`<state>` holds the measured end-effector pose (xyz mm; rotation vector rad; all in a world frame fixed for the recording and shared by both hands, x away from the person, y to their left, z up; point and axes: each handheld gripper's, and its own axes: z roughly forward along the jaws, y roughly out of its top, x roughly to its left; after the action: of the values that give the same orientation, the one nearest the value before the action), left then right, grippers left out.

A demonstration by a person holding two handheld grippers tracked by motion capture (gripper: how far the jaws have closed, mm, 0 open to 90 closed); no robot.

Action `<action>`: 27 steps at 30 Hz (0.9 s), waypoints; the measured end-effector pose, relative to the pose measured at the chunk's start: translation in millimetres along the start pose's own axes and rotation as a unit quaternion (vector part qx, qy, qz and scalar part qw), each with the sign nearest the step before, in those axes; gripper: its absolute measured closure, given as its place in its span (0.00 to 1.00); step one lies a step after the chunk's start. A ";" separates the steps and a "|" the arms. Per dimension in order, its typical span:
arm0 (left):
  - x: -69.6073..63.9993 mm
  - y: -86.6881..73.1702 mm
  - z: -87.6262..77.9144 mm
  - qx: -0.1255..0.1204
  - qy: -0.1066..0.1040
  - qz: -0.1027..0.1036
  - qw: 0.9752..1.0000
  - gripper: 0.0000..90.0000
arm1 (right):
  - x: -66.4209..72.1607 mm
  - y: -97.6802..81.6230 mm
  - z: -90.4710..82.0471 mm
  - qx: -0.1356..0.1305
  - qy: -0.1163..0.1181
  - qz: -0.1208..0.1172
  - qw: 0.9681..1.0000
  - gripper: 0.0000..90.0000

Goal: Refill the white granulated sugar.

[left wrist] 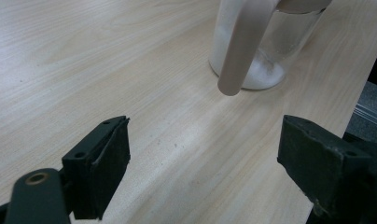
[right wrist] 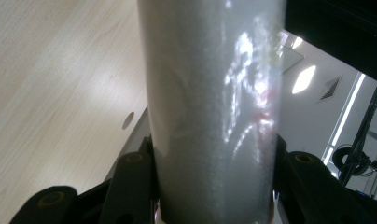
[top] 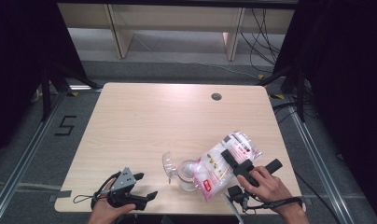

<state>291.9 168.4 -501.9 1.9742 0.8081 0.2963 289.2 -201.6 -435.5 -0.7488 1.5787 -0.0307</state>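
Observation:
A clear plastic bag [top: 224,158] of white material with red print lies tilted, its lower end at the mouth of a clear jar [top: 189,176] near the table's front edge. My right gripper [top: 240,164] is shut on the bag, and in the right gripper view the bag [right wrist: 214,93] stands between the two jaws. The jar's lid [top: 168,165] hangs open to the left. My left gripper [top: 147,185] rests open at the front left, nothing between its jaws. From the left gripper [left wrist: 203,149] I see the jar [left wrist: 294,42], its pale handle [left wrist: 242,46], and white grains [left wrist: 266,74] at the bottom.
The light wooden table [top: 154,121] has a round cable hole [top: 216,96] near its far edge. Dark curtains and stands flank both sides. A pale wooden frame and loose cables sit on the floor beyond the table.

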 end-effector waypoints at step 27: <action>0.1 0.0 -0.1 -0.003 -0.001 -0.001 1.000 0.18 | -2.6 -0.4 -1.1 -0.003 -0.004 -0.011 1.000 0.68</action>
<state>291.9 168.4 -501.8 1.9682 0.8065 0.2959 288.3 -201.1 -432.8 -0.7701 1.5633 -0.0375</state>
